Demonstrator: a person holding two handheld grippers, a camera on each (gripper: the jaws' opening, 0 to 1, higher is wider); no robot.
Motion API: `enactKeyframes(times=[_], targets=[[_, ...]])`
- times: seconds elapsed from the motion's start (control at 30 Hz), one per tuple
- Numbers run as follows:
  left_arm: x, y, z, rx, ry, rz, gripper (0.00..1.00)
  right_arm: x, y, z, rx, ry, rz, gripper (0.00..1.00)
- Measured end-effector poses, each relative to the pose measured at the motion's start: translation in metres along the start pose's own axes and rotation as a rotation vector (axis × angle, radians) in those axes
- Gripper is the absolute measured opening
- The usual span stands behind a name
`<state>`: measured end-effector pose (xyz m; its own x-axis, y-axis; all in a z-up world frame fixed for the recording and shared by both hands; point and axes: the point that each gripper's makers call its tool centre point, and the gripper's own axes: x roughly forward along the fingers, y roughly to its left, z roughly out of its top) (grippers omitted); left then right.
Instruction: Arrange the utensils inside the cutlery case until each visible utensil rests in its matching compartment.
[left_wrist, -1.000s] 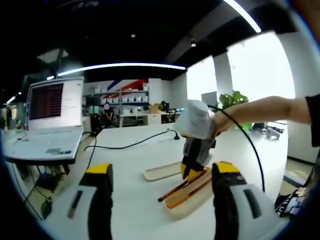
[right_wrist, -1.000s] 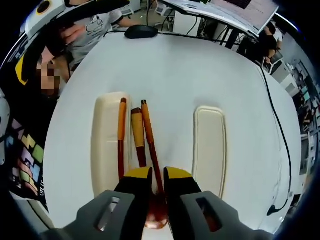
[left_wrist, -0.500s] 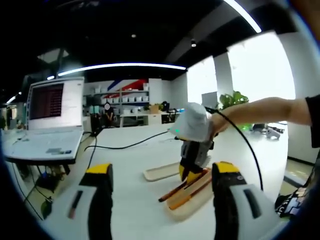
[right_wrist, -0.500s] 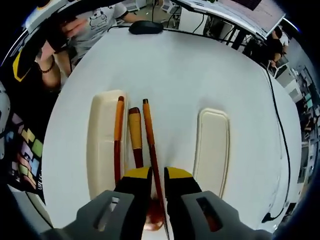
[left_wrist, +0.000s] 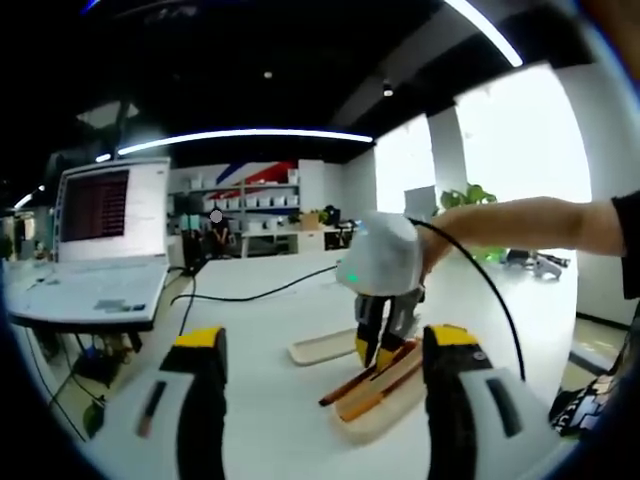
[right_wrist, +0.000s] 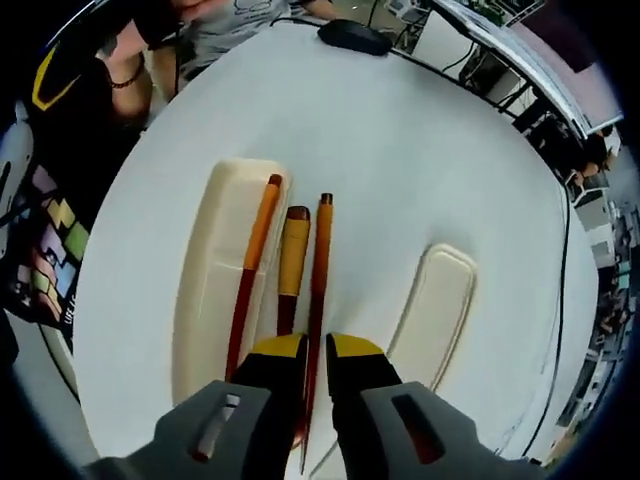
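Right gripper (right_wrist: 315, 362) jaws nearly closed on a wooden chopstick (right_wrist: 319, 290) beside the cream cutlery case (right_wrist: 210, 270). Lid (right_wrist: 435, 310) lies apart; mouse (right_wrist: 355, 36) beyond. Left gripper (left_wrist: 318, 352) wide open, empty.

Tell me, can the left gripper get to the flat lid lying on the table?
Probably yes. The left gripper has its fingers spread wide and nothing between them, and bare table lies ahead of it up to the lid. The right gripper is busy just beside it at the case, so it could bump.
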<state>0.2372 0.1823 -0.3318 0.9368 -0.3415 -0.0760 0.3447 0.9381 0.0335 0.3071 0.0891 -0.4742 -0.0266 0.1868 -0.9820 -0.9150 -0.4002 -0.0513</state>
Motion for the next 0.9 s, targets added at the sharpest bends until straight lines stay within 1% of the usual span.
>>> enactKeyframes(times=[0.1,0.23,0.3,0.33,0.4,0.47,0.53,0.57,0.67,0.8,0.9], targets=[[0.000,-0.003,0.003,0.013,-0.009,-0.007,0.85,0.000,0.000,-0.001,-0.016,-0.002,0.014,0.08],[0.001,-0.006,0.004,0.017,-0.016,-0.016,0.85,0.000,0.000,-0.001,0.042,-0.040,-0.006,0.07],[0.001,-0.006,0.002,0.022,-0.008,-0.015,0.85,0.000,0.000,0.000,0.113,-0.075,-0.012,0.04],[0.000,-0.006,0.002,0.022,-0.007,-0.015,0.85,0.000,-0.002,0.001,0.122,-0.088,-0.013,0.03],[-0.002,-0.005,0.003,0.008,-0.014,-0.008,0.85,-0.001,-0.001,0.000,0.116,-0.089,-0.016,0.03],[-0.005,-0.004,0.006,-0.001,-0.023,-0.007,0.87,0.000,-0.002,0.000,0.157,-0.092,-0.025,0.02],[-0.007,-0.004,0.010,-0.012,-0.042,-0.007,0.88,0.000,0.000,0.001,0.135,-0.090,-0.033,0.02],[-0.007,-0.003,0.011,-0.016,-0.048,-0.007,0.88,0.000,-0.001,0.001,0.143,-0.084,-0.037,0.02],[-0.005,-0.005,0.010,-0.018,-0.049,-0.015,0.88,0.000,0.000,0.001,0.092,-0.044,-0.054,0.01],[-0.002,-0.005,0.006,-0.010,-0.027,-0.021,0.87,-0.001,-0.001,0.000,0.096,-0.040,-0.052,0.01],[-0.002,-0.006,0.006,-0.011,-0.031,-0.027,0.87,-0.001,-0.002,0.000,0.101,-0.046,-0.053,0.01]])
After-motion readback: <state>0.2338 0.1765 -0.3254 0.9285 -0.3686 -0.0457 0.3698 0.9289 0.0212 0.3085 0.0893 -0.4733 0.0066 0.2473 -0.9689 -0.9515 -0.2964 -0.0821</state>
